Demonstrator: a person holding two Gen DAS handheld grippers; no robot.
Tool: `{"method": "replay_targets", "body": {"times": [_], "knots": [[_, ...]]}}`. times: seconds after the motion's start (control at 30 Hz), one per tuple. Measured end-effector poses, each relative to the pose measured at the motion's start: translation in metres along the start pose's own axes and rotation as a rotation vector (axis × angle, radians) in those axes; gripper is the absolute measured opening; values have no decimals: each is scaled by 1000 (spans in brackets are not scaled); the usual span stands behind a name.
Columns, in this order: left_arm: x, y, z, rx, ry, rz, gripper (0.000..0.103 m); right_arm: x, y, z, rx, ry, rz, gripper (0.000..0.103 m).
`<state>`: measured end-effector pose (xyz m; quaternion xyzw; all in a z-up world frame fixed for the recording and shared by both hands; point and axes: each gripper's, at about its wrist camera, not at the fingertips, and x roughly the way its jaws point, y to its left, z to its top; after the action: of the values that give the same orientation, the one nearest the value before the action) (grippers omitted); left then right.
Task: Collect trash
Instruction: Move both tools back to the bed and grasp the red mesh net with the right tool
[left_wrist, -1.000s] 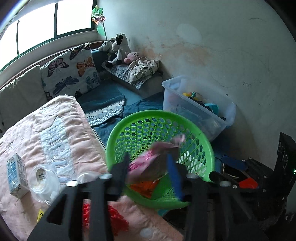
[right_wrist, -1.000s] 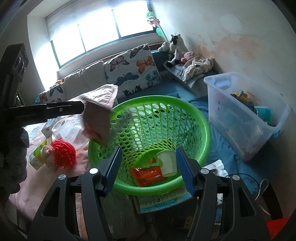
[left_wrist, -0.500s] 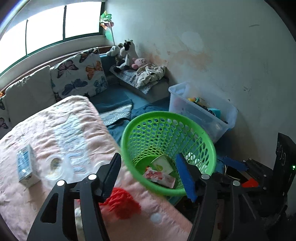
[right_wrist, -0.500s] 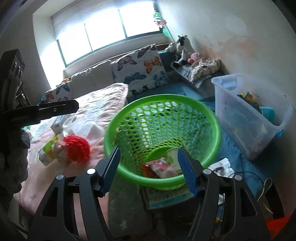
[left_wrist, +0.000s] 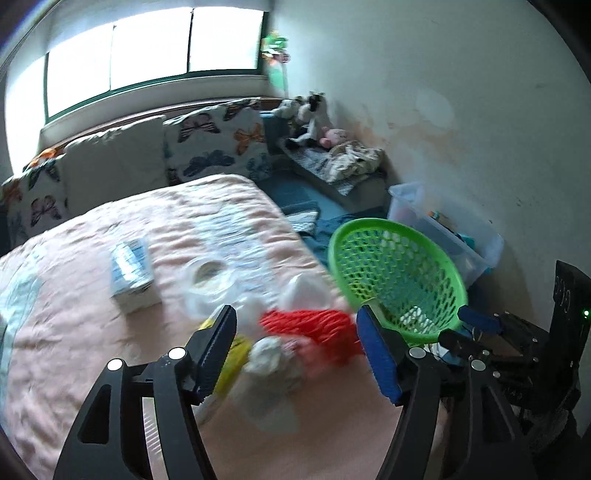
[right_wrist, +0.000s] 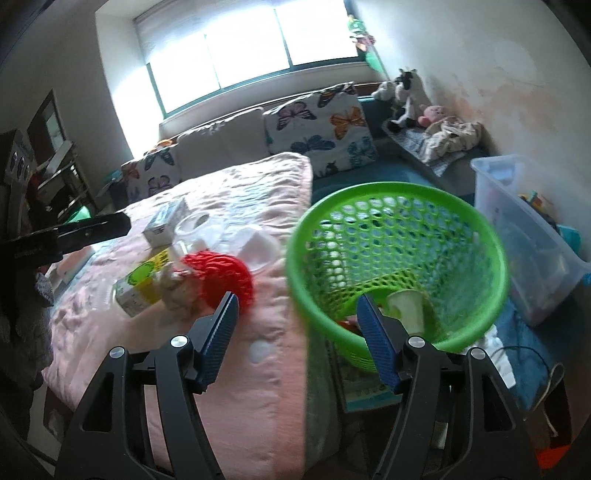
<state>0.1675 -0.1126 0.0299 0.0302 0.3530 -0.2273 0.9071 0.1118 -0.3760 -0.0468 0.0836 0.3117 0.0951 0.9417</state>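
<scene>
A green mesh basket (left_wrist: 395, 273) (right_wrist: 397, 266) stands beside the pink bed and holds a paper cup (right_wrist: 406, 308) and wrappers. On the bed lies a pile of trash: a red foam net (left_wrist: 314, 326) (right_wrist: 221, 277), a crumpled tissue (left_wrist: 269, 360), a yellow-green carton (right_wrist: 142, 286), a clear plastic lid (left_wrist: 208, 277) and a blue-white carton (left_wrist: 131, 269). My left gripper (left_wrist: 295, 347) is open and empty, just above the red net and tissue. My right gripper (right_wrist: 297, 332) is open and empty, over the bed edge between net and basket.
A clear storage box (right_wrist: 528, 236) with toys stands right of the basket. Butterfly cushions (right_wrist: 317, 133) and soft toys (right_wrist: 406, 92) line the window wall. Papers and a cable (right_wrist: 517, 354) lie on the floor by the basket. The left gripper's arm (right_wrist: 74, 230) shows at the left.
The left gripper let a pink wrapper drop into the basket, opened, and swung left over the trash pile on the bed. The right gripper drifted left toward the bed edge.
</scene>
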Motion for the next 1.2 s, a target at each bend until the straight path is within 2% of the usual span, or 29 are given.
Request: {"method": "replay_targets", "body": {"times": [0.33,0.63,0.97,1.2], "knots": [[-29,60,-37,-118,6,96,67,28,40,7,-65,34,58,67],[-43,96,-67,-192,26,149,68,65,63,13,-105,81,75,67],[-43,109,-94,-230,67,151,72,98,63,15,-100,126,57,66],[-32,109,-99,-240,93,124,72,111,60,14,-89,149,47,57]]}}
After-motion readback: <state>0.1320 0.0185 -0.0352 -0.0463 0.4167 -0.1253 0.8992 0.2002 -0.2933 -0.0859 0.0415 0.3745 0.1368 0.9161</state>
